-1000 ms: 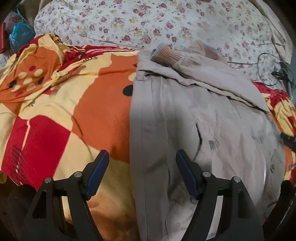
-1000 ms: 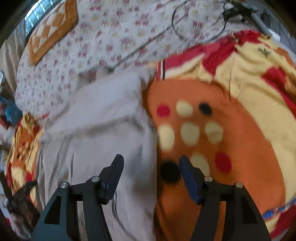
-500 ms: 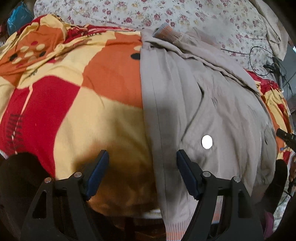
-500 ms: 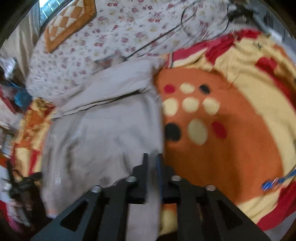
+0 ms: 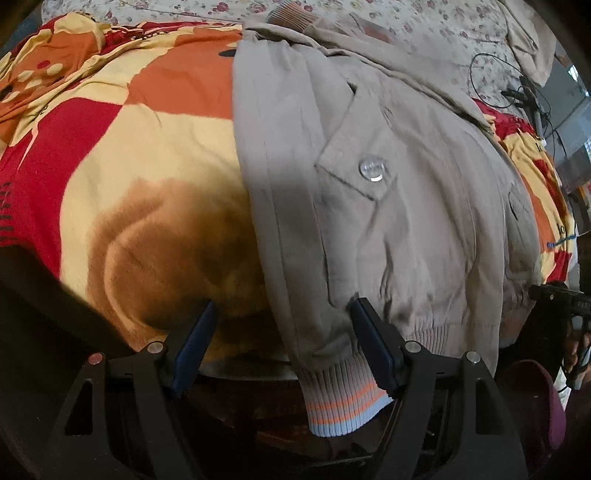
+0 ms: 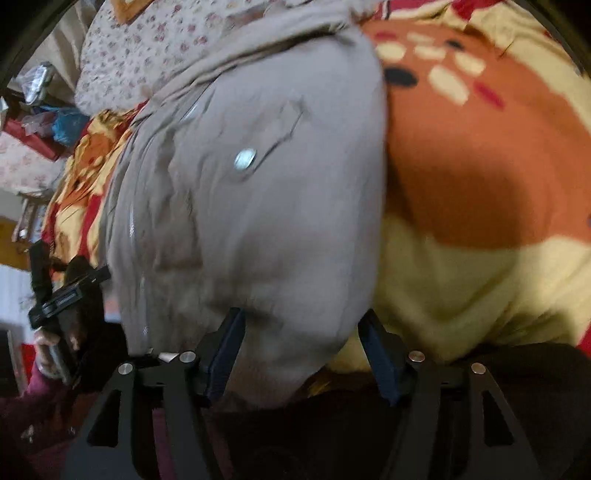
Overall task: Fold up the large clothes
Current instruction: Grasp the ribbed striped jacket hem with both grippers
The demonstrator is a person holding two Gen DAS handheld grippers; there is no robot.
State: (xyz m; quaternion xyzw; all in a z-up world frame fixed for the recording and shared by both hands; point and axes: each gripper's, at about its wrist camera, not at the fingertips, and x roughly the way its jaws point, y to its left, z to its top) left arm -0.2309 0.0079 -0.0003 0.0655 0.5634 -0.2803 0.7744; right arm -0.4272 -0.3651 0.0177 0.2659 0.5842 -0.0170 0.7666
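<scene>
Lying lengthwise across the bed, the beige cloth jacket with ribbed, orange-striped hem [image 5: 388, 206] is the landmark for everything around it. To its left in the left wrist view, the orange, red and cream patterned fleece blanket [image 5: 122, 158] spreads wide and bare, giving open room right up to the jacket's straight left edge, which runs from the far collar end down to the near bed edge. The left gripper [image 5: 282, 330] hangs with its jaws wide apart and nothing clamped; its left blue pad sits over the blanket just left of that edge, its right pad over the gathered cloth just above the hem, so the jacket's lower left corner lies between them. The ribbed hem droops over the near edge of the bed. A round shiny button [image 5: 371, 171] sits on a pocket flap at mid jacket. Beyond the jacket's far end lies the floral cream bedsheet [image 5: 424, 22], with thin black cables [image 5: 517, 85] to the jacket's far right.

In the blurred right wrist view, the same jacket [image 6: 258, 192] fills the left half, and its right edge curves down beside the blanket [image 6: 480, 184], which lies open and unobstructed to the right. The right gripper [image 6: 301, 328] has its jaws opening; the jacket's lower right corner sits between the pads, but no pad visibly presses on it. Left of the jacket, a hand [image 6: 51, 347] grips a black handle.
</scene>
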